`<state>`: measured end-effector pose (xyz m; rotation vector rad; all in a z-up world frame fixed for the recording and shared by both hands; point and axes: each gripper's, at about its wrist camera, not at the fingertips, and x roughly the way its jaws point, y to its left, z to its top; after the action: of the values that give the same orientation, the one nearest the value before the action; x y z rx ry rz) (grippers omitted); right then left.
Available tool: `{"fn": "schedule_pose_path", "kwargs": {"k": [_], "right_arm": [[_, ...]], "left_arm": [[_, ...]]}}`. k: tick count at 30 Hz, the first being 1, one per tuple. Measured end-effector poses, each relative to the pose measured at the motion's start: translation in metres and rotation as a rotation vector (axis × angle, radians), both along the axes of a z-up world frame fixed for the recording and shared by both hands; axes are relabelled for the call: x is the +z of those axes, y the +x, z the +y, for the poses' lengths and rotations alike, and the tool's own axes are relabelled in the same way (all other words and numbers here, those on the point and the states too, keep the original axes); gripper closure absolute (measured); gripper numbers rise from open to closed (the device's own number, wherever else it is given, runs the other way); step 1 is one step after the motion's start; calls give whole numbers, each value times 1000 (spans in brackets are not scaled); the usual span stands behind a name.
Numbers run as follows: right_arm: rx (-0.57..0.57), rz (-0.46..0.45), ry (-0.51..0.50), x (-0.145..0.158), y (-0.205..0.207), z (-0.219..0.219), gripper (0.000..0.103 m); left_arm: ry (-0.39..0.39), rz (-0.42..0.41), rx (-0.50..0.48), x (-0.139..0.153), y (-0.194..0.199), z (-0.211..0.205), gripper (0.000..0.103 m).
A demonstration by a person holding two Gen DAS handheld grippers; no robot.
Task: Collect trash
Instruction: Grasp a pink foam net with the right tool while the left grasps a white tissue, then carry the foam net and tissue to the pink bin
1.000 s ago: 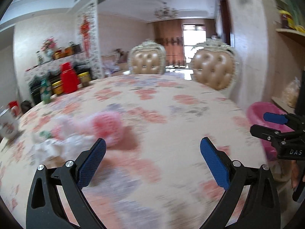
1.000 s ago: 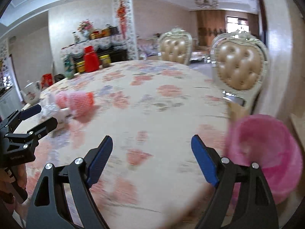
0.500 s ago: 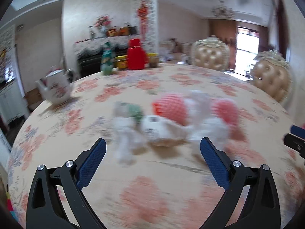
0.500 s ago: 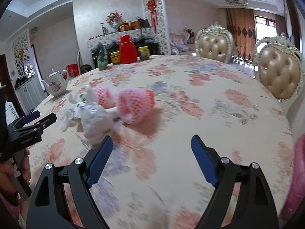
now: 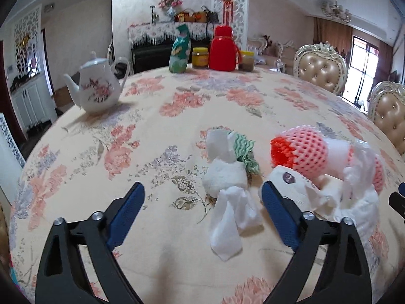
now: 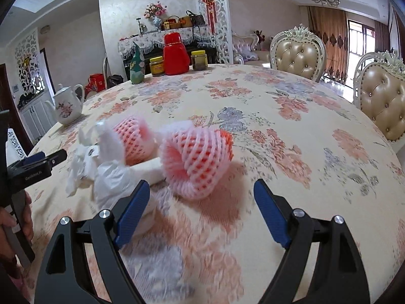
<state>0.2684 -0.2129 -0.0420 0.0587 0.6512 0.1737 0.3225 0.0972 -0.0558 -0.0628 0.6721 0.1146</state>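
Both tongs hovering over worktop (image 5: 157, 228). Left tongs (image 5: 202, 212) closing around white tissue (image 5: 227, 210), not yet pinching. Right tongs (image 6: 201, 211) gaping before pink foam net (image 6: 197, 162).

The left gripper (image 5: 202, 200) tilts downward, its 2 blue-padded jaws closing but still wide apart, gripping nothing. The right gripper (image 6: 201, 202) also tilts downward, jaws spread wide and gripping nothing. At the right view's left edge, a hand (image 6: 11, 225) grasps the left gripper's handle.
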Motion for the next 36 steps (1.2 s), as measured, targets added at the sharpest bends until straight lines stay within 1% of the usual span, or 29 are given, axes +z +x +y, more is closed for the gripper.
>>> {"fn": "schedule_pose_path", "kwargs": {"k": [2,5,7,9,10,11,12,13,15,16,17,18,21,25,27,30,32,36], "right_arm": [[5,5,1,-1,9,1,22],[15,15,-2,-5,22,1,27],[22,29,-7,-9,30,2,29],[27,50,-8,-14,36,3,36],[32,65,1,-16,39,2,38],[30,70,7,-17,41,1,40],[26,72,9,-17,41,0,41],[25,75,11,-18,41,-1,43],[27,90,10,-20,42,-2,54],[27,94,9,-21,41,-3,60],[28,97,9,-21,41,-3,76],[29,97,-2,-22,40,-2,78],[25,70,-25,-19,33,-1,84],[27,44,-40,-14,16,0,85],[23,33,-36,-12,5,-2,85],[20,21,-24,-8,-12,-5,85],[23,13,-21,-6,-22,-6,85],[36,-12,-12,2,-50,-8,85]], "left_arm": [[-10,10,7,-4,6,1,17],[-33,51,14,-12,19,4,21],[-53,78,30,-16,29,6,22],[-64,97,39,-19,35,6,29],[-72,107,35,-21,39,7,30],[-81,117,29,-22,41,5,32],[-88,126,20,-24,43,4,39],[-90,133,0,-25,44,0,43],[-66,131,-26,-24,44,-8,61],[-57,124,-36,-23,42,-12,67],[-46,116,-40,-22,40,-14,71],[-36,106,-40,-21,36,-16,75],[-40,78,-30,-17,28,-14,79],[-48,34,-29,-11,4,-12,79],[-39,13,-29,-7,-11,-13,79],[-51,-25,-28,0,-35,-12,79],[-59,-49,-40,6,-52,-15,79],[-45,-108,-57,18,-88,-27,79]]}}
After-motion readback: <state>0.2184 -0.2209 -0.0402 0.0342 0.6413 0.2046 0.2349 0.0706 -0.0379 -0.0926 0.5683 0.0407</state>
